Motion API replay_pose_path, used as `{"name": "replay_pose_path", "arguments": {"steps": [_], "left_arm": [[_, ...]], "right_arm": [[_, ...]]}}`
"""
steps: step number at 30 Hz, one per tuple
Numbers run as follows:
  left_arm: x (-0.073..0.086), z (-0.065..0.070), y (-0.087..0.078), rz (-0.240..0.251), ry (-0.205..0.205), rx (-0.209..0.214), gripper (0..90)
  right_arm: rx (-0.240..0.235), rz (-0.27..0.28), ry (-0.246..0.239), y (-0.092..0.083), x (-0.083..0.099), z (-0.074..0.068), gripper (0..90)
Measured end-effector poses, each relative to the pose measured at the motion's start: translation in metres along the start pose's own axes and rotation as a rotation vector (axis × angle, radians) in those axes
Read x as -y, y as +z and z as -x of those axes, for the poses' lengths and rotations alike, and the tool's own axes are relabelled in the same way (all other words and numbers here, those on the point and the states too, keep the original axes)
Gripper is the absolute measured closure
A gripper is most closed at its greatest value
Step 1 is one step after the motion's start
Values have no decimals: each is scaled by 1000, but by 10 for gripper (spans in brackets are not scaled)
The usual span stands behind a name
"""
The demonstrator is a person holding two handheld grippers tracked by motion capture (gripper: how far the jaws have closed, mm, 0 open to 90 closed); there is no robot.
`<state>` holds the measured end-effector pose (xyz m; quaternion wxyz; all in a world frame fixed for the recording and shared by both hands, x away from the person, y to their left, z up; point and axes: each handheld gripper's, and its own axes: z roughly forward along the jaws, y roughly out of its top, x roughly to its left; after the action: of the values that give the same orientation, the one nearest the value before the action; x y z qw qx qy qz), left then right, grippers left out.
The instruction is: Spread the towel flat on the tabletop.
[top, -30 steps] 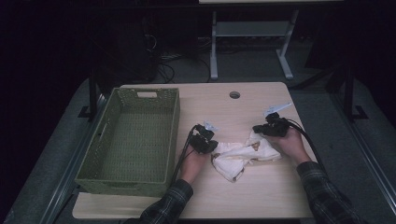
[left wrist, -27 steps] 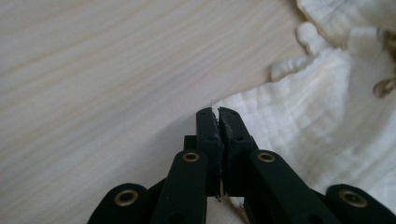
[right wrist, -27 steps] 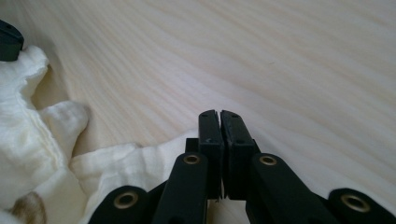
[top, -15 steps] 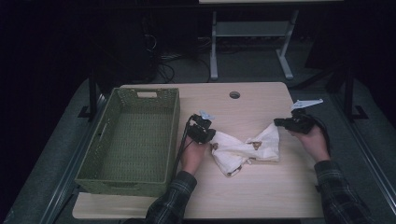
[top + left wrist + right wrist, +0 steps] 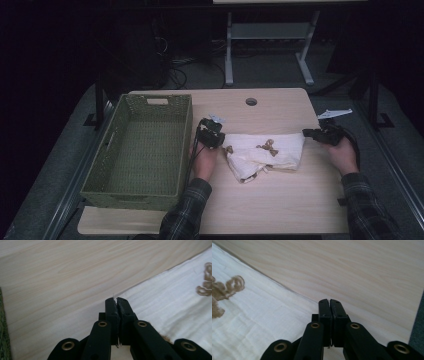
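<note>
White cloth (image 5: 265, 152) is seen spread on the table (image 5: 280, 200), right of the green woven basket (image 5: 142, 150). Left tool (image 5: 216, 141) is clenched on the cloth's left corner, a thin edge pinched between its jaws. Right tool (image 5: 306, 133) is clenched at the cloth's right corner; a grip cannot be confirmed.

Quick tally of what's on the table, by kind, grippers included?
Green woven basket: 1
White cloth with brown bow prints: 1
Grippers: 2, left gripper and right gripper, each at one end of the cloth
Total: 4
</note>
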<state>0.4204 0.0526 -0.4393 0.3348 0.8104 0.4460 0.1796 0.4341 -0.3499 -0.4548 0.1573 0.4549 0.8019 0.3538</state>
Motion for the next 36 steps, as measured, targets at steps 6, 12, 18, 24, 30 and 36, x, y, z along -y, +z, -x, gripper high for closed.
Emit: {"name": "replay_pose_path", "arguments": {"steps": [6, 12, 18, 24, 30, 36], "left_arm": [[1, 0, 13, -13, 5, -18, 749], [1, 10, -1, -6, 34, 71, 604], [8, 27, -20, 12, 58, 186, 558], [16, 44, -34, 8, 122, 285, 542], [31, 58, -48, 19, 175, 358, 574], [49, 74, -55, 6, 229, 377, 597]], "right_arm": [[-8, -19, 11, 10, 2, -2, 713], [-69, 23, 36, -2, -1, -8, 639], [-127, 20, 22, -13, -1, -31, 641], [-179, 17, -2, -26, 7, -56, 682], [-214, -1, -23, -37, 19, -77, 715], [-271, -18, -82, -39, 28, -105, 729]]}}
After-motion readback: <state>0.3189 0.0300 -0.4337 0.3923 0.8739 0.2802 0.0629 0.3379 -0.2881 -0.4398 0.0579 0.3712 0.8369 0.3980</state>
